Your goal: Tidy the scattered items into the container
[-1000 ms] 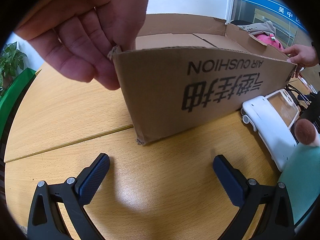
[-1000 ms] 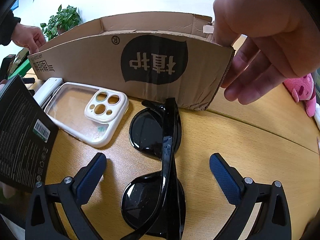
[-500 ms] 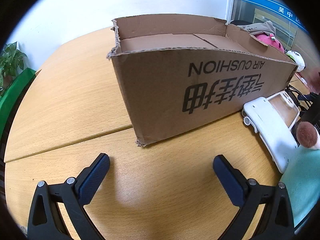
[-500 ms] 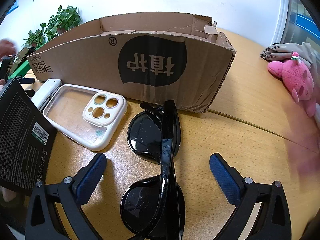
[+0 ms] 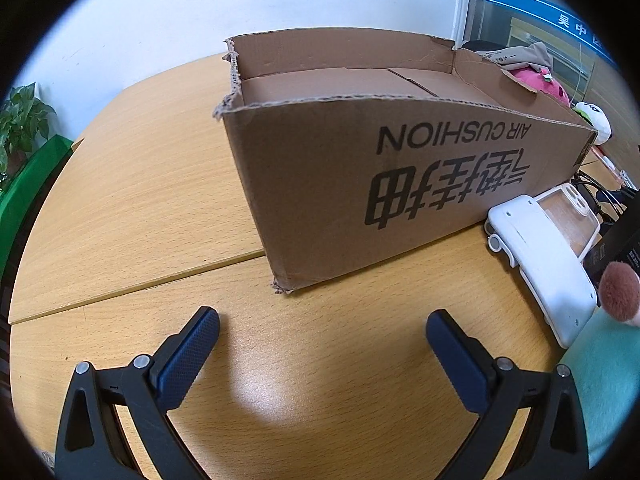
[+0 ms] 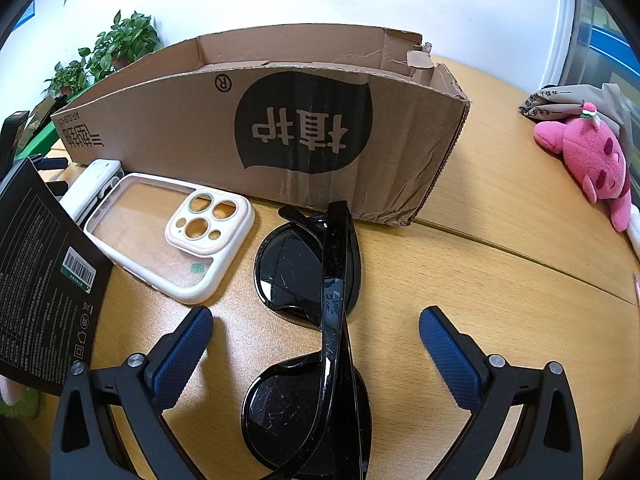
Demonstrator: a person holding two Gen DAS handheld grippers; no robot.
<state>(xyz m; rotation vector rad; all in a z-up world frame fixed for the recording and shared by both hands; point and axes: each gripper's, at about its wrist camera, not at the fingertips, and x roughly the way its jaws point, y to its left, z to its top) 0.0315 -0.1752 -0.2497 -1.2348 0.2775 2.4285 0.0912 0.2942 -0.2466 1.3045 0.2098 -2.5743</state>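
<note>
My right gripper [image 6: 316, 336] hangs spread wide over folded black plastic sunglasses [image 6: 312, 320]. White-rimmed clear phone case [image 6: 172, 236] lies just left. Open brown cardboard box [image 6: 280, 136] stands behind both.

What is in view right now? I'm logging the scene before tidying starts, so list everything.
cardboard box: 1, brown, open top, centre of wooden table
sunglasses: 1, black, folded, before the box, between the right tongs' fingers
phone case: 1, clear with cream rim, left of sunglasses
white device: 1, beside the case
black packet: 1, far left
makeup brush: 1, brown tip
plush toy: 1, pink, far right
potted plants: green, behind
left tongs: open, empty
right tongs: open
</note>
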